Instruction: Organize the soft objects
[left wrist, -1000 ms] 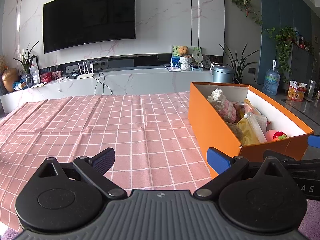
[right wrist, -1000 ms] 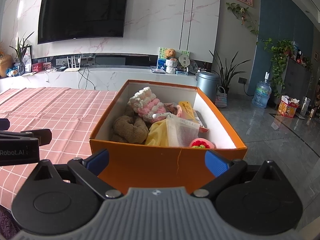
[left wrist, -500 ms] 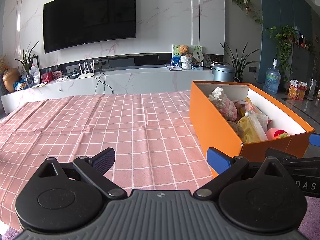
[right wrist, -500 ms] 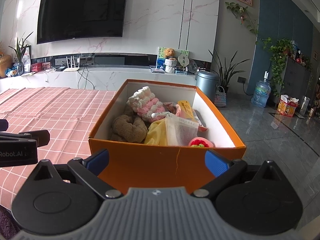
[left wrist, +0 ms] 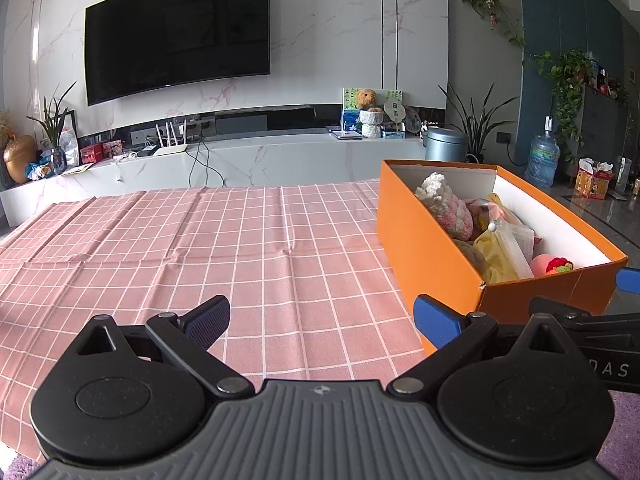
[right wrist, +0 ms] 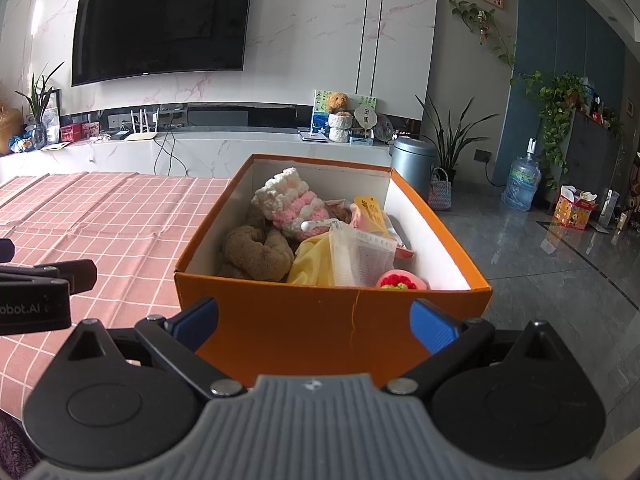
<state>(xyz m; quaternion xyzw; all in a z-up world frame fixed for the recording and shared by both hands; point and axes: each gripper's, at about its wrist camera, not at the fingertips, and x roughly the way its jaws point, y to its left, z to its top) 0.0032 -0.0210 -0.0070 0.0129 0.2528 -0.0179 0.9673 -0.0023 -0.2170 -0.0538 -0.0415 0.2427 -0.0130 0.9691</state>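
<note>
An orange box [right wrist: 304,320] stands at the right end of the table, also seen in the left wrist view as the orange box [left wrist: 424,248]. Inside lie a white-and-pink knitted piece [right wrist: 292,200], a brown plush ring [right wrist: 258,252], a yellow cloth [right wrist: 314,264], a clear mesh pouch [right wrist: 362,256] and a small red-and-pink knitted toy [right wrist: 400,281]. My right gripper [right wrist: 314,320] is open just before the box's near wall, nothing between its fingers. My left gripper [left wrist: 320,316] is open over the pink checked tablecloth [left wrist: 200,248], left of the box.
The box's right side sits at the table edge, with grey tiled floor [right wrist: 540,256] beyond. A white TV console [left wrist: 240,160] runs behind the table under a wall TV [left wrist: 176,36]. A metal bin [right wrist: 412,160], plants and a water bottle [right wrist: 522,182] stand at the right.
Both views have drawn back and shifted very slightly. The box and its contents have not moved, and both grippers stay open.
</note>
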